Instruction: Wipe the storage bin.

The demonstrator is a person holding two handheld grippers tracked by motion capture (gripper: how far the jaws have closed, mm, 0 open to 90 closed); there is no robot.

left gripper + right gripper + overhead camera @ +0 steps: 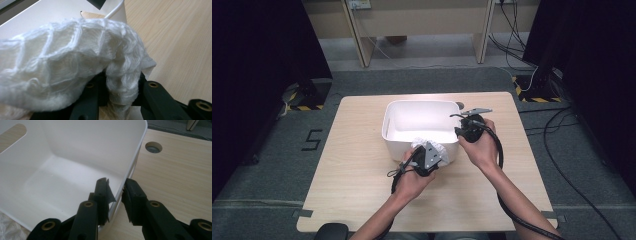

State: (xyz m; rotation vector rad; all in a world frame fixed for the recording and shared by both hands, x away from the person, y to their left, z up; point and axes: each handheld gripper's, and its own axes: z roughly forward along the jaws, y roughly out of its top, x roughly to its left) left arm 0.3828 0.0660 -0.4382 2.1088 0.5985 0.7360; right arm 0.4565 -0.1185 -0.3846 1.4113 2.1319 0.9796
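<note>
Both grippers are busy: the left gripper [120, 97] is clamped tight on a fold of the white knitted cloth [75, 65], held at the near rim of the white bin [422, 122]. The right gripper [116, 195] straddles the bin's right wall, probably pinching it, though contact is hard to see. Carry the cloth clear over the rim before releasing, keeping the bin steadied on the table [352, 170].

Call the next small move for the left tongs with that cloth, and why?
Probably carry the white knitted cloth forward over the near rim of the white bin and let go. The left tongs are shut on a fold of it, at the bin's near wall; the right tongs straddle the bin's right wall, apparently steadying it.
</note>
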